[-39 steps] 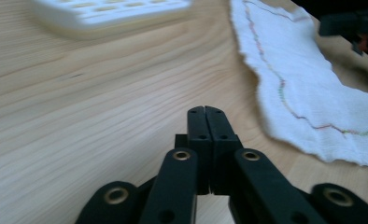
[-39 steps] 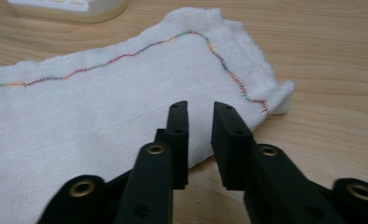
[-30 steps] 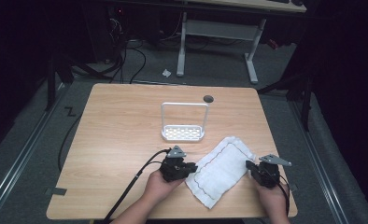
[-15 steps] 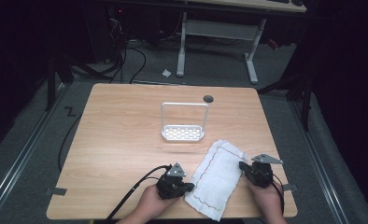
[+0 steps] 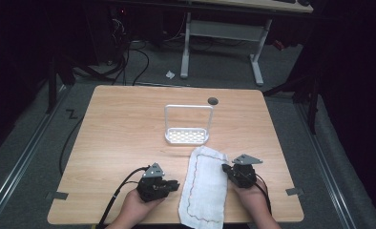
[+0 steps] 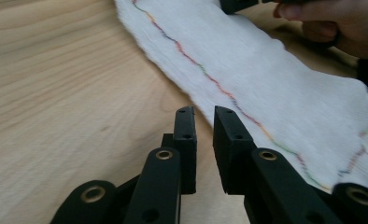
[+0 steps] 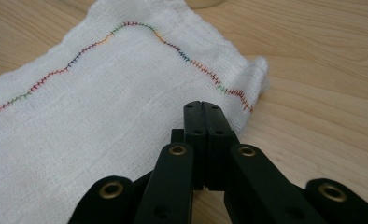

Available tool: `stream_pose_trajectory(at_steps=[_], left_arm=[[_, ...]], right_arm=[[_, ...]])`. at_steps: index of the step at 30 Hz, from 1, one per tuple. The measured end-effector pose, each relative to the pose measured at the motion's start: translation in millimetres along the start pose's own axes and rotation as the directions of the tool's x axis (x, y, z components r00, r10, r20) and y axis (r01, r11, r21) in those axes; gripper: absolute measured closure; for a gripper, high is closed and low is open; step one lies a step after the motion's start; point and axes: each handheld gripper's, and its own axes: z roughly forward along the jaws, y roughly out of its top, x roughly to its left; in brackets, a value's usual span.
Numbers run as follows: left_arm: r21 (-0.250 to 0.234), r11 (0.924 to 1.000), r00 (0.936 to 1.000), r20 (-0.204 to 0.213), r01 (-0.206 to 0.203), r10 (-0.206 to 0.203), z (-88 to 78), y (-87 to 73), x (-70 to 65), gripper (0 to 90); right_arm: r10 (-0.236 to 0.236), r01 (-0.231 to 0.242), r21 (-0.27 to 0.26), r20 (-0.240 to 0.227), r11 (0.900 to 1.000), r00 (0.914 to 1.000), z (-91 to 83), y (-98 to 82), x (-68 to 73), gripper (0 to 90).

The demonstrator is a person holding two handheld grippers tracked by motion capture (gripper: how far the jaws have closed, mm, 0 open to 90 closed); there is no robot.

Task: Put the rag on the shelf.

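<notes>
From the high view the white cloth (image 5: 203, 188) lies flat at the near edge of the table (image 5: 129, 124), short of the little white rack (image 5: 187, 136), between the left gripper (image 5: 173, 183) and right gripper (image 5: 226, 170); it's been dragged closer to the person and turned straighter than half a second ago, both hands pulled back with it, so I'd say the straightening is mostly done and any fold is still to do. Left gripper view: the jaws have just been opening, a narrow gap with nothing in it, cloth edge (image 6: 247, 84) just beside them. Right gripper view: jaws pressed fully together at the cloth's (image 7: 102, 107) edge, and I can't tell if any fabric is pinched.
</notes>
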Motion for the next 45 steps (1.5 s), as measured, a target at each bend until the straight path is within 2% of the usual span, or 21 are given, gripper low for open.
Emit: stream_pose_trajectory(at_steps=[4,6,8,10,11,13,14,15,17,18,19,21,23,26,31,32,34,36,37,41,45], left_arm=[[-0.002,1.0000,0.9997,-0.025,0.001,-0.001,1.7,0.0,3.7,77.7],[0.006,1.0000,0.9984,-0.056,0.001,-0.001,3.1,-0.8,5.7,76.9],[0.003,1.0000,0.9982,-0.060,0.004,-0.004,2.9,-1.1,6.3,76.4],[-0.009,0.9999,0.9960,-0.088,0.013,-0.014,-0.8,-1.4,10.7,75.9],[-0.009,0.9999,0.9960,-0.088,0.013,-0.014,-0.8,-1.4,10.7,75.3],[-0.033,0.9990,0.9895,-0.140,0.029,-0.034,-5.7,-1.8,17.6,71.9],[-0.033,0.9990,0.9895,-0.140,0.029,-0.034,-5.7,-1.8,17.6,68.6],[-0.055,0.9969,0.9805,-0.185,0.057,-0.066,-9.5,-3.0,24.6,67.4],[-0.069,0.9934,0.9732,-0.205,0.092,-0.104,-12.7,-4.0,32.8,65.6],[-0.069,0.9934,0.9732,-0.205,0.092,-0.104,-12.7,-4.0,32.8,65.1],[-0.074,0.9921,0.9721,-0.205,0.101,-0.115,-13.6,-3.8,35.3,65.3],[-0.083,0.9901,0.9709,-0.203,0.113,-0.127,-13.6,-2.3,36.9,65.9],[-0.083,0.9881,0.9705,-0.194,0.129,-0.144,-10.6,-0.1,38.0,66.5],[-0.068,0.9871,0.9697,-0.189,0.145,-0.155,-5.8,2.0,39.7,70.3],[-0.061,0.9903,0.9710,-0.198,0.125,-0.135,-5.4,4.5,37.5,85.9],[-0.060,0.9911,0.9718,-0.198,0.119,-0.128,-5.6,6.0,36.4,86.6],[-0.080,0.9921,0.9727,-0.204,0.096,-0.111,-7.2,12.9,33.4,86.8],[-0.085,0.9918,0.9738,-0.199,0.095,-0.110,-7.3,16.5,33.4,86.8],[-0.099,0.9908,0.9734,-0.201,0.092,-0.111,-4.1,25.0,33.5,86.7],[-0.085,0.9927,0.9724,-0.210,0.085,-0.102,6.6,35.7,34.8,85.8],[-0.046,0.9939,0.9656,-0.236,0.100,-0.109,27.8,44.6,43.7,83.9]], right_arm=[[-0.012,0.012,0.005,-0.023,1.000,0.9997,5.3,4.5,10.4,90.0],[-0.027,0.027,0.004,-0.046,1.000,0.9986,8.7,7.0,18.3,90.0],[-0.033,0.033,0.003,-0.056,0.999,0.9979,10.3,8.1,22.6,90.0],[-0.068,0.069,0.002,-0.088,0.998,0.9938,14.5,11.2,35.9,90.0],[-0.068,0.069,0.002,-0.088,0.998,0.9938,14.5,11.2,35.9,90.0],[-0.096,0.097,0.001,-0.122,0.995,0.9879,17.5,13.2,49.8,90.0],[-0.110,0.111,0.000,-0.135,0.994,0.9848,18.2,13.5,54.7,90.0],[-0.122,0.124,0.001,-0.150,0.992,0.9810,18.8,13.8,61.0,89.8],[-0.145,0.148,0.003,-0.170,0.989,0.9746,19.3,15.1,68.3,88.8],[-0.145,0.148,0.003,-0.170,0.989,0.9746,19.3,15.1,68.3,88.8],[-0.165,0.165,-0.010,-0.165,0.986,0.9724,18.0,17.4,72.1,83.5],[-0.172,0.170,-0.022,-0.148,0.985,0.9740,16.9,19.3,72.9,81.6],[-0.144,0.138,-0.060,-0.109,0.989,0.9836,16.8,26.5,66.3,76.7],[-0.122,0.118,-0.051,-0.080,0.992,0.9893,24.6,32.4,60.8,75.0],[-0.114,0.111,-0.045,-0.083,0.993,0.9900,37.3,36.9,59.7,75.4],[-0.118,0.114,-0.035,-0.103,0.993,0.9877,40.9,37.8,60.6,85.0],[-0.120,0.117,-0.040,-0.102,0.992,0.9875,39.2,38.8,60.8,85.5],[-0.102,0.096,-0.059,-0.107,0.994,0.9891,34.9,39.8,57.0,85.5],[-0.083,0.076,-0.063,-0.109,0.995,0.9906,32.8,40.0,55.1,85.4],[-0.054,0.046,-0.072,-0.114,0.996,0.9920,30.9,39.3,48.2,85.1],[-0.034,0.029,-0.051,-0.099,0.998,0.9945,36.4,34.0,38.9,82.9]])
